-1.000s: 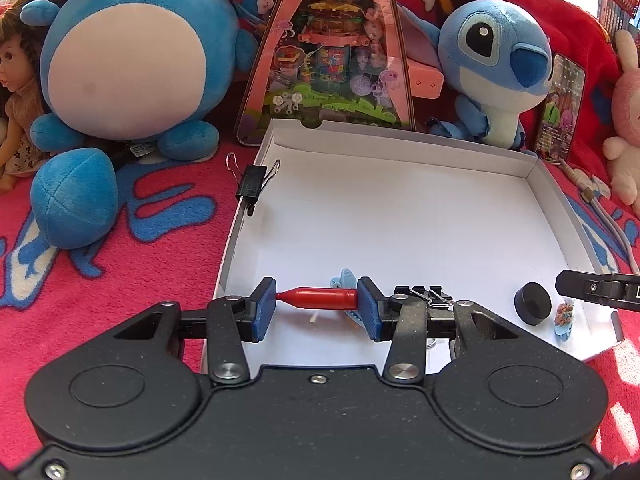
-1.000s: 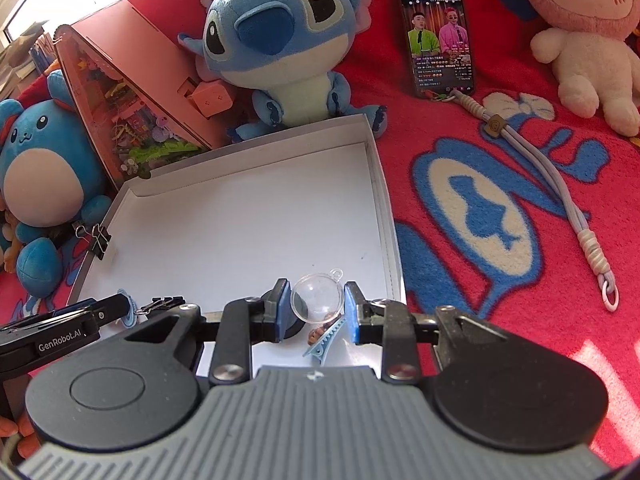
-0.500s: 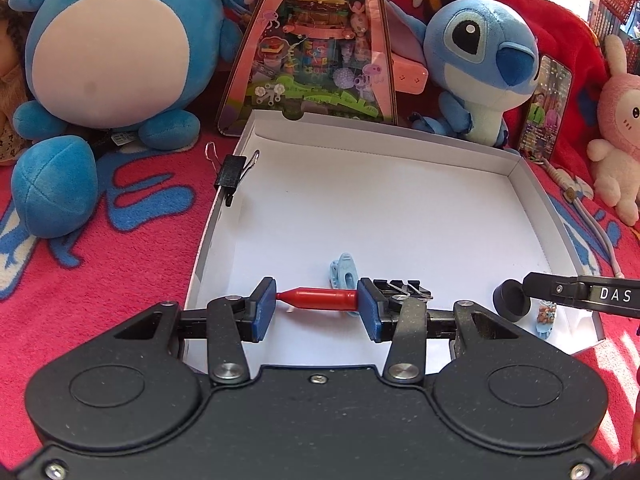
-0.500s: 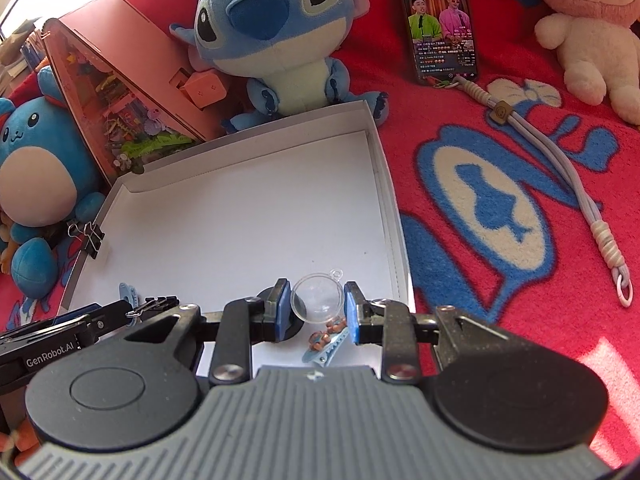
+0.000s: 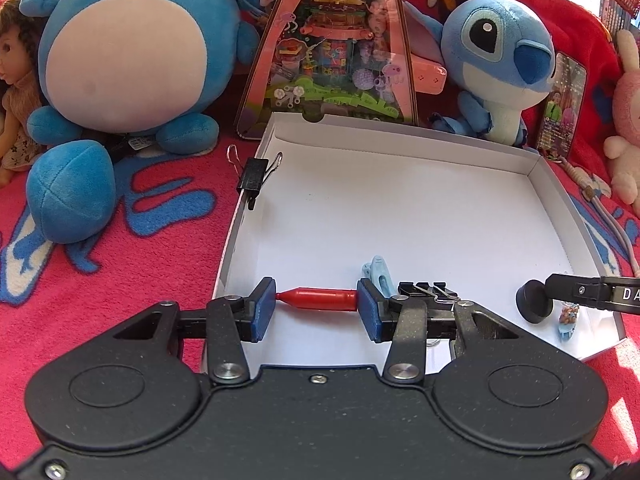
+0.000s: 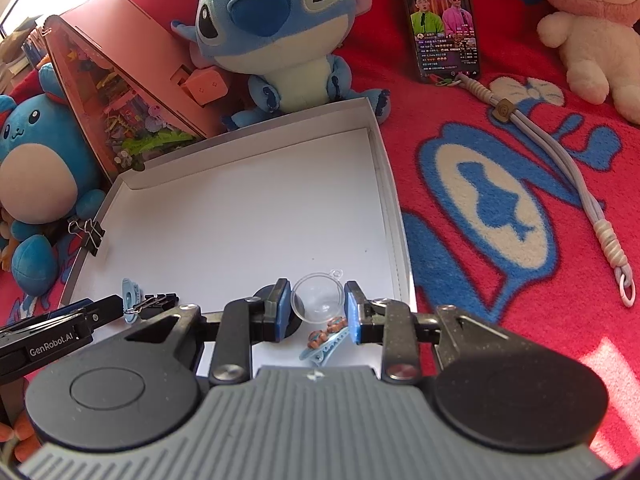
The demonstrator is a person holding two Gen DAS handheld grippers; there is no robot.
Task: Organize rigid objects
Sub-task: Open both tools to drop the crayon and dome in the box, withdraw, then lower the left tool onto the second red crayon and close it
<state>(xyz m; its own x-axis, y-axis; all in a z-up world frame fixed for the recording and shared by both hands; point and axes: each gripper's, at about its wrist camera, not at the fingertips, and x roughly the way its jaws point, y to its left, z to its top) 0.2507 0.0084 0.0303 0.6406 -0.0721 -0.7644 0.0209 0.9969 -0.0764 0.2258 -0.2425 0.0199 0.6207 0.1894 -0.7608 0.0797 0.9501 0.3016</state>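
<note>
A shallow white box [image 5: 400, 200] [image 6: 240, 208] lies on a red blanket. My left gripper [image 5: 316, 306] is shut on a red pointed cap [image 5: 318, 299] over the box's near left part. My right gripper [image 6: 316, 308] is shut on a clear plastic dome [image 6: 317, 298] over the box's near right corner. In the box lie a light blue clip [image 5: 376, 272] [image 6: 130, 292], a black binder clip [image 5: 426, 290] [image 6: 158, 301], a black round cap [image 5: 534, 304] [image 6: 266, 294] and a blue hair clip with brown charms [image 6: 324, 338] [image 5: 568, 318].
Another black binder clip [image 5: 254, 176] [image 6: 88, 234] is clamped on the box's left wall. Blue plush toys [image 5: 120, 52] [image 6: 276, 20], a pink toy package [image 5: 340, 52], a phone [image 6: 444, 16] with a grey lanyard [image 6: 560, 176] and a pink plush [image 6: 592, 20] surround the box.
Both grippers keep their hold. The left gripper has drawn back and up slightly, then forward again; the right gripper has shifted a little toward the box's near right corner.
</note>
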